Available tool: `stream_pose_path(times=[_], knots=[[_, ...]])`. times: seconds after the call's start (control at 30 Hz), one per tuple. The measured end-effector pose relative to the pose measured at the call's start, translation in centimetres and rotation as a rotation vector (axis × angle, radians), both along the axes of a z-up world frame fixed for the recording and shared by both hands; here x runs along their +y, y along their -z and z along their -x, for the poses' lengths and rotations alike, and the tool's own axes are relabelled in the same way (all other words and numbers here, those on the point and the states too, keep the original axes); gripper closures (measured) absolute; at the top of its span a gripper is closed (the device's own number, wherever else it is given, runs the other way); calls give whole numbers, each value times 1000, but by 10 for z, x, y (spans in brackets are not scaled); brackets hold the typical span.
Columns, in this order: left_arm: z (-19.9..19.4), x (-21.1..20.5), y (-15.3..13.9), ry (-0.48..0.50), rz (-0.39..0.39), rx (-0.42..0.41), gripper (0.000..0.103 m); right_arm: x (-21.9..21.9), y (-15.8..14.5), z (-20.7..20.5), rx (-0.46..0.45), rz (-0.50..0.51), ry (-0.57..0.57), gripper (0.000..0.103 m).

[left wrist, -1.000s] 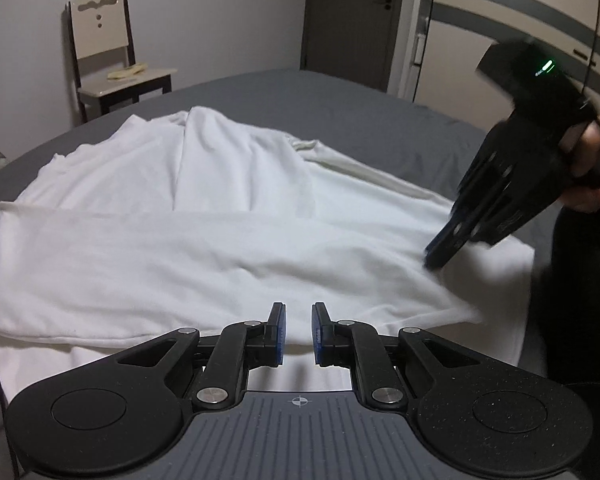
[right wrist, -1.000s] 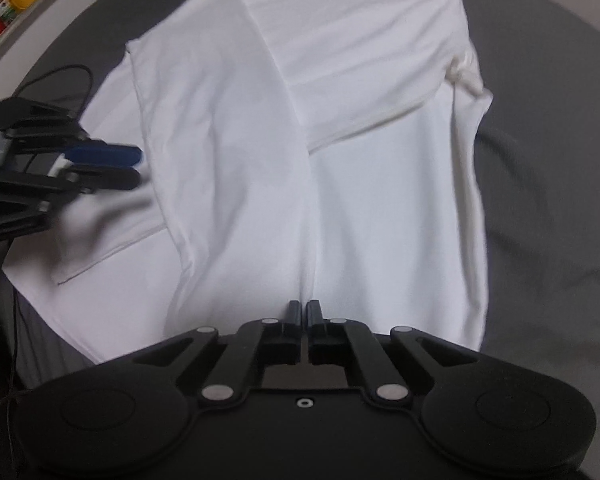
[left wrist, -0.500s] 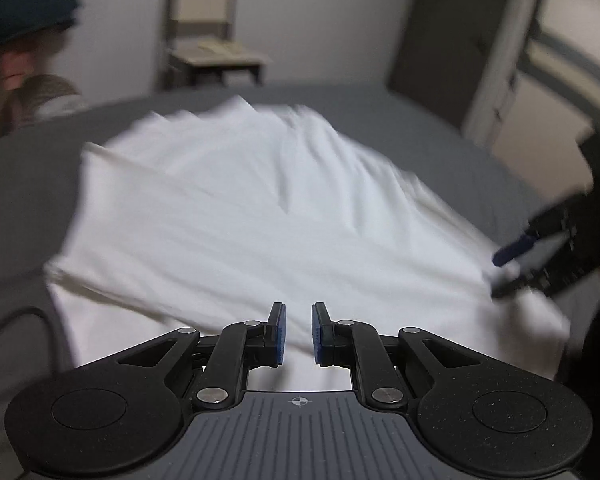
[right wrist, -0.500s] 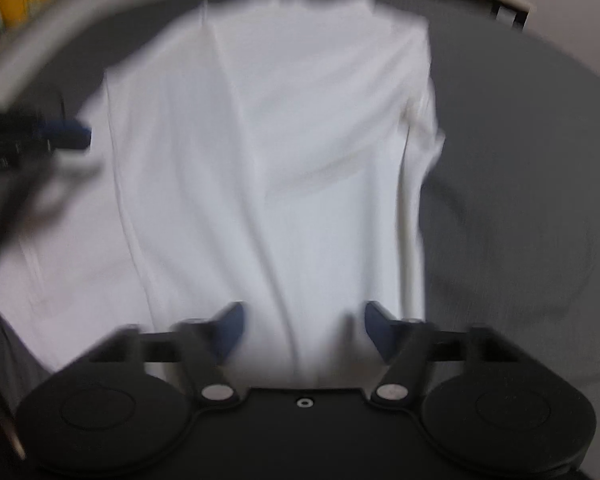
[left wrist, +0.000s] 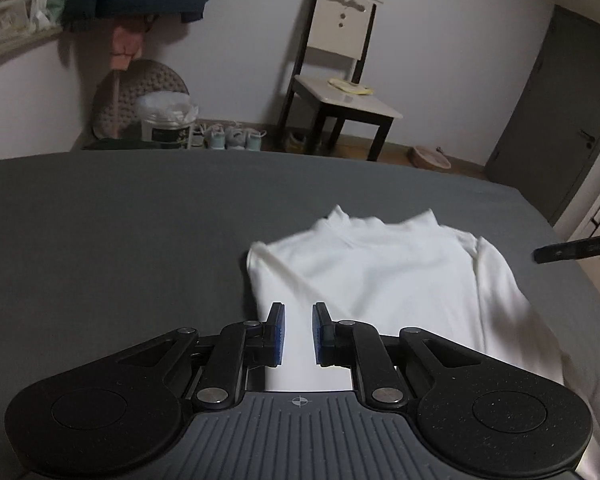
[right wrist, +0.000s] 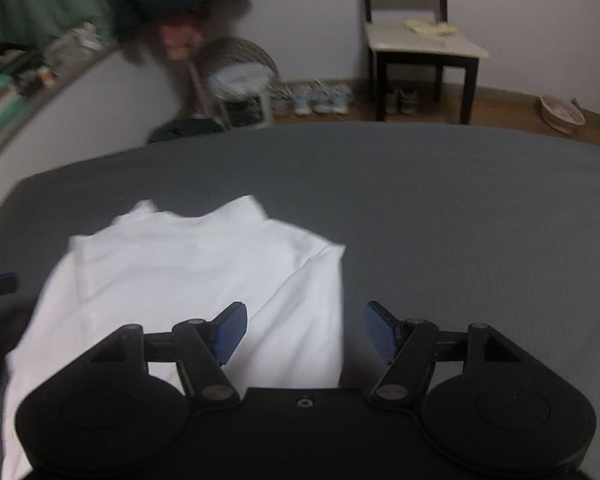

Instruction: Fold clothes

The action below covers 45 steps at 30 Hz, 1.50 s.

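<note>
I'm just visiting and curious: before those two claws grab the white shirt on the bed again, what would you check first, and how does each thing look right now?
1. Left gripper empty: ok, a narrow gap between the pads, nothing in it.
2. Right gripper ready to grasp: ok, jaws wide apart and empty.
3. White shirt lying flat on the grey bed: ok, sleeves folded in, collar at the far end.
4. Near hem visible for a grasp: cannot tell, both grippers hide it.
5. Sharp view: not ok, the right wrist picture is blurred.
6. Clear bed beyond the collar for folding: ok.
</note>
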<state>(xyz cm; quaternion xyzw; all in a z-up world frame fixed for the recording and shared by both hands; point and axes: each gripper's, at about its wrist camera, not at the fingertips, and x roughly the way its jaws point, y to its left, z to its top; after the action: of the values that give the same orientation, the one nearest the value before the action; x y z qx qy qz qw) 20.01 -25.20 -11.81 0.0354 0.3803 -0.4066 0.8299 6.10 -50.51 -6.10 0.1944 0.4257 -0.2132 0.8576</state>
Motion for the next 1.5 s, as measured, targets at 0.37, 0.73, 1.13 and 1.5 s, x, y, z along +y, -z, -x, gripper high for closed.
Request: stream_pose_path(times=[0.37, 0.73, 1.13, 1.5], knots=[[-52, -64, 51, -27, -85, 75, 90, -41, 53, -58, 44, -93, 56, 57], [-73, -82, 60, -23, -49, 91, 90, -39, 58, -71, 13, -52, -37, 57], [-54, -86, 44, 4, -73, -28, 102, -19, 33, -60, -59, 63, -105, 96], [-1, 3, -16, 163, 146, -131, 103, 52, -34, 58, -238, 57, -319, 97]])
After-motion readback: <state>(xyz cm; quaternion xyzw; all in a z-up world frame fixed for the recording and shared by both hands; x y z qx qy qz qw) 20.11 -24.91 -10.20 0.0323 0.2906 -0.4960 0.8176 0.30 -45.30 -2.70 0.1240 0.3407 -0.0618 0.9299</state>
